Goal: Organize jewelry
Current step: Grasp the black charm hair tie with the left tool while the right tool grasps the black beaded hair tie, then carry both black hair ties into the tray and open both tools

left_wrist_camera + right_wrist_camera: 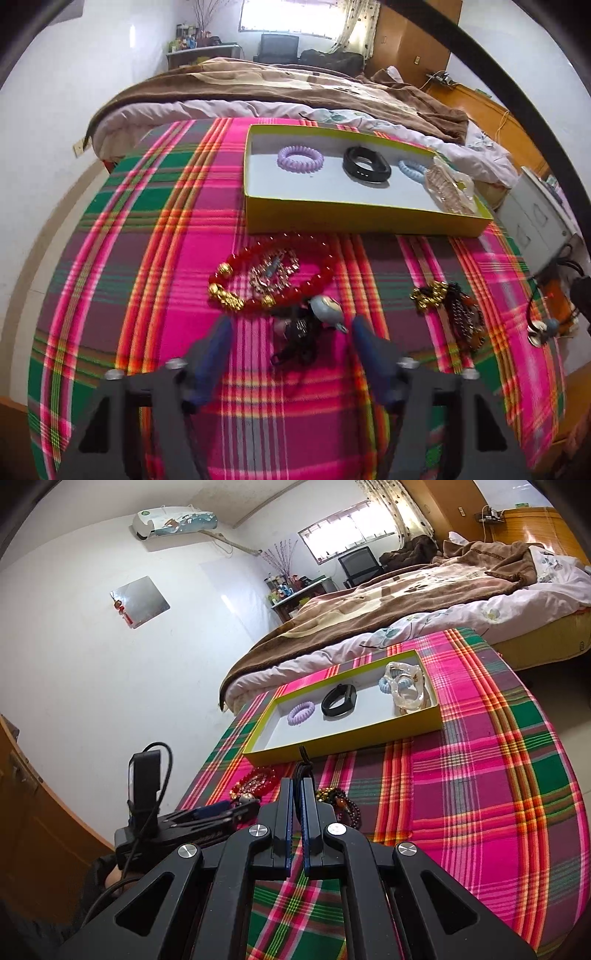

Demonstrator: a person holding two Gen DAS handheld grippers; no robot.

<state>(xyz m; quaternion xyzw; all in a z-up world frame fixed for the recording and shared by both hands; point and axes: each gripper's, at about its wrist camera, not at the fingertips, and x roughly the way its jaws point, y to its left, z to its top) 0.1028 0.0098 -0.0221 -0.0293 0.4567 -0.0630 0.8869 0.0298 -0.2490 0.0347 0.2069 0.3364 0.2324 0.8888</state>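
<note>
R gripper (297, 775) is nearly closed, jaws pinching a thin black cord (303, 758) that sticks up past the tips w/ a small loop. What hangs from it isn't visible in the R wrist view; in the L wrist view a small pendant (539, 330) dangles at far right on a dark cord, prob. the same piece, can't confirm. Risk: the cord is thin and held only at the very tips, so any slack in the grip or a quick swing could let it slide out before it's over the box.

L gripper (291, 325) is wide open, low over the cloth, fingers either side of a black tangle w/ a grey charm (327, 308). Risk: the tangle lies touching the red bead bracelet (273, 273), and a gold filigree piece (271, 271) sits inside that ring. Closing here could snag the beads too and drag 2-3 items at once.

Further out, the beaded bunch (448, 304) sits to the right, apart from the rest. Beyond, the yellow box (362, 218) already holds the purple coil tie (300, 158), black band (365, 166), blue coil tie (413, 170) and clear clip (450, 192). The right end is crowded; dropping there may pile or tangle, whereas the left part is bare. The plaid cloth (147, 258) is soft, so a dragged item could pull it.
</note>
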